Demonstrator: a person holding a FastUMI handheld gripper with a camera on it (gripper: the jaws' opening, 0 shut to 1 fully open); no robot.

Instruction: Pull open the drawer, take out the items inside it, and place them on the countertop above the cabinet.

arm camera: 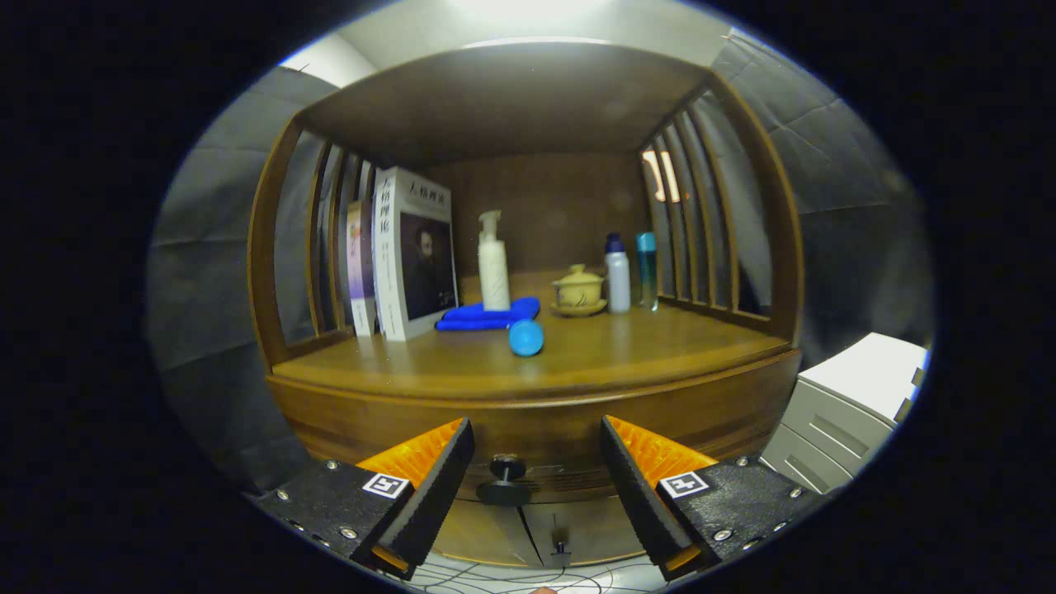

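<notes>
Facing closed drawer (536,450) level, gripper (536,462) spread wide, empty, knob (506,469) between fingers, untouched.

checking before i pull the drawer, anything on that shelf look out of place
Only the blue ball: it sits loose near the countertop's front edge and could roll off. The gripper is open, its fingers either side of the drawer knob.

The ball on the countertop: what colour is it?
Blue; the ball shows best in the gripper view.
</notes>
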